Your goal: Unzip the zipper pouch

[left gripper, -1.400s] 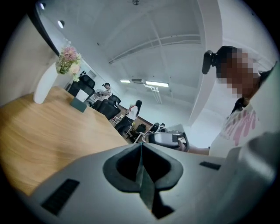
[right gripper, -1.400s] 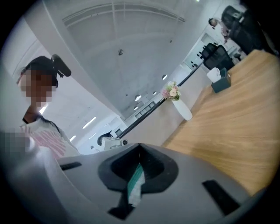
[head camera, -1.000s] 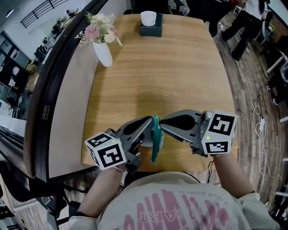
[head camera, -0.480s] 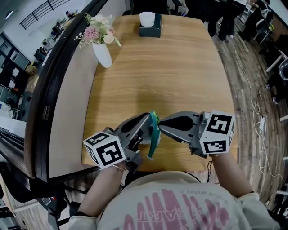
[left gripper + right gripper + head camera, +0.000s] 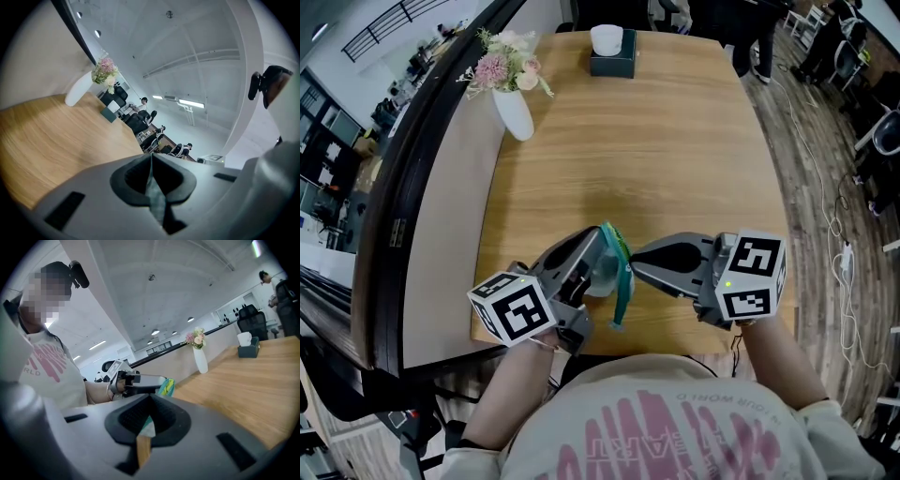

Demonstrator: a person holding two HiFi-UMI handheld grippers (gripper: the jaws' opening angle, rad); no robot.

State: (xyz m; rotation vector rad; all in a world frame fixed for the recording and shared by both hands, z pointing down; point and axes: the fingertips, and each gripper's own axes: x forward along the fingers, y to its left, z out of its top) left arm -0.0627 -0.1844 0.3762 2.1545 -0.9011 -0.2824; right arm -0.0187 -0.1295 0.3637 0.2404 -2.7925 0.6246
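We look down on the wooden table [image 5: 656, 141]. At its 6 o'clock edge our left gripper [image 5: 598, 246] and right gripper [image 5: 637, 260] meet tip to tip, each with its jaws pressed together on the teal zipper pouch [image 5: 624, 281], which hangs between them. The left pinches a thin fold of its fabric and the right a pale bit of its edge, while a white vase of flowers [image 5: 516, 111] stands at 11 o'clock and a dark box [image 5: 612, 61] at 12 o'clock.
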